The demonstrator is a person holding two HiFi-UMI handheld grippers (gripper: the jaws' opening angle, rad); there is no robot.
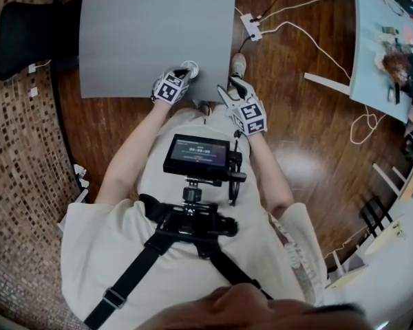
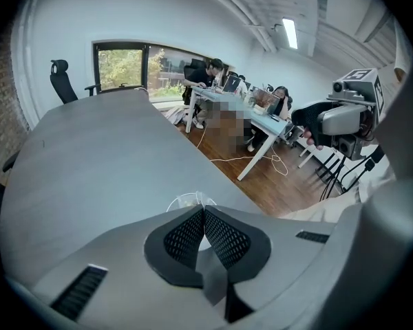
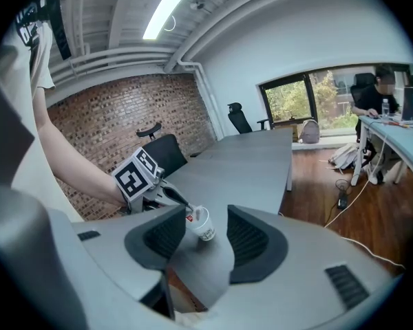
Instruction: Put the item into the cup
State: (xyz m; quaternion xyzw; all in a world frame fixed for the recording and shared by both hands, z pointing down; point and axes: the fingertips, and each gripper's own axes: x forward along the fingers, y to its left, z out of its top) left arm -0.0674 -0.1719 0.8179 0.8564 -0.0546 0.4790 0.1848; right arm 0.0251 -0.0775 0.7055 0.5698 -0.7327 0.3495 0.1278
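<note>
Low in the head view, a monitor (image 1: 196, 155) sits on the person's chest rig. Above it both forearms reach toward the top of the frame.

The right gripper (image 1: 231, 89) is right of centre, just off the near edge of the surface (image 1: 151, 26). In its own view the fingers (image 3: 251, 243) stand apart with nothing held. The cup (image 3: 201, 224) shows through the gap, well beyond them.

The left gripper (image 1: 181, 75) is left of centre, over the surface's near edge, with its tips right at the cup (image 1: 190, 67). In the left gripper view its fingers (image 2: 224, 236) are pressed together, and the cup's rim (image 2: 186, 201) shows just past them.

The cup is white and stands upright near the surface's edge. In the right gripper view a small pale item (image 3: 193, 212) with a red speck shows at the cup's rim, at the left gripper's tips. It is too small to tell whether it is pinched.

Farther off, a black chair (image 1: 27, 33) is at the upper left of the head view, and a white cable (image 1: 310, 40) runs across the wood floor (image 1: 296, 136) at the upper right.
</note>
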